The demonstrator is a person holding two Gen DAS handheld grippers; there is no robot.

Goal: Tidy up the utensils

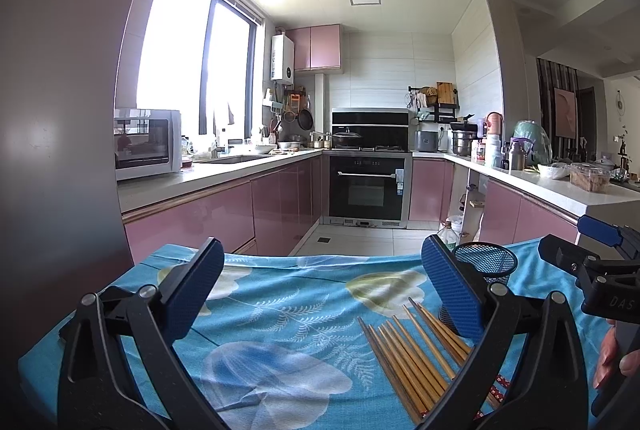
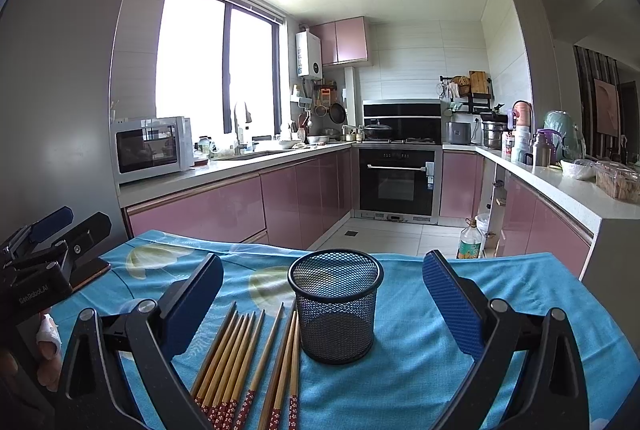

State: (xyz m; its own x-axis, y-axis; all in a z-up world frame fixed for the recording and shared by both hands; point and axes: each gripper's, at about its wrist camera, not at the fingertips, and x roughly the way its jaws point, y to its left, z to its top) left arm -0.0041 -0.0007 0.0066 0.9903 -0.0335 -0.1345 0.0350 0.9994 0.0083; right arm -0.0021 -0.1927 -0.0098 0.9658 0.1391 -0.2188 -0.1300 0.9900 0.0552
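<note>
Nothing is sorted yet: both the left hand-held gripper [image 1: 322, 294] and right hand-held gripper [image 2: 323, 304] gape empty, bamboo chopsticks [image 2: 248, 362] lying loose below-left of the right one, beside the empty mesh cup [image 2: 336, 304].

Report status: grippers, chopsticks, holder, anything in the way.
Left gripper open, empty. Right gripper open, empty. Chopsticks flat on the blue cloth, beside the upright mesh holder. Nothing blocking.

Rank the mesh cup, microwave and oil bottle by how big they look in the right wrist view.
1. Mesh cup, though nearness inflates it.
2. Microwave, close behind; far away, surely bigger really.
3. Oil bottle, clearly smallest.
</note>
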